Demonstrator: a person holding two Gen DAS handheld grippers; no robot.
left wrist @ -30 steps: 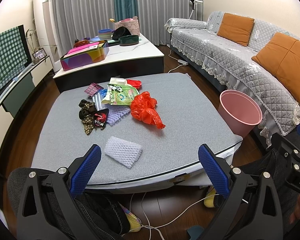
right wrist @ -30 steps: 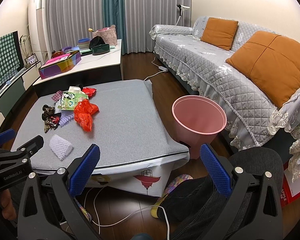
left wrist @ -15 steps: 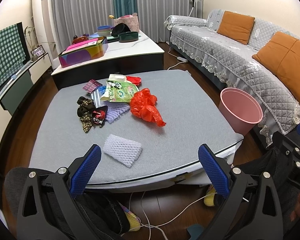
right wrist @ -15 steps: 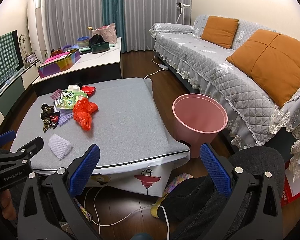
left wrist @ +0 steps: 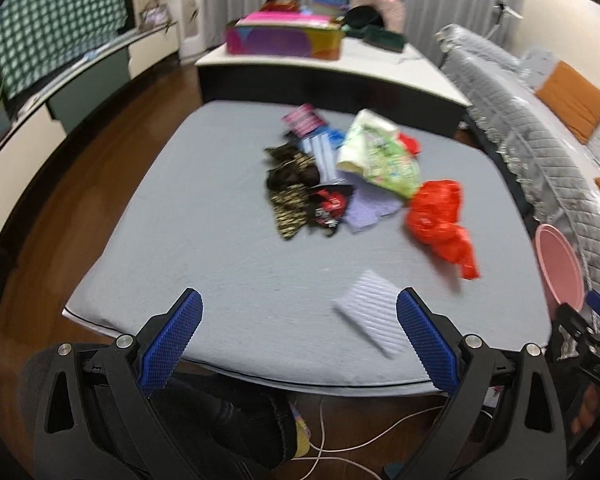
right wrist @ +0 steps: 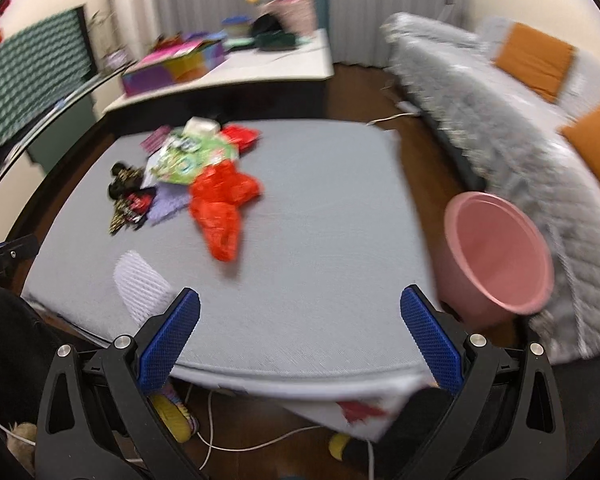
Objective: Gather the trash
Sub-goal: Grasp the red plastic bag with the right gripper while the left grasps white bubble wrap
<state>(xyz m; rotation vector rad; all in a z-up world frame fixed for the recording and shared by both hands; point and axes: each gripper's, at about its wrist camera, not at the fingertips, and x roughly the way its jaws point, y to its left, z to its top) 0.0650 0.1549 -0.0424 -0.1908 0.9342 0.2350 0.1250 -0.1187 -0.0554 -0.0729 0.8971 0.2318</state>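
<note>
- You're at the opening approach: your left gripper (left wrist: 298,336) and right gripper (right wrist: 300,336) both hang spread wide and empty at the near edge of the grey padded table (left wrist: 204,240)
- The white foam mesh sleeve (left wrist: 374,322) lies alone, nearest you, just ahead of the left gripper's right finger
- The crumpled red plastic bag (right wrist: 222,206) and mixed wrappers sit farther in
- The round pink bin (right wrist: 500,256) stands on the floor beside the table's right edge
- Next, I judge: lower over the sleeve, close, carry it to the bin
</note>
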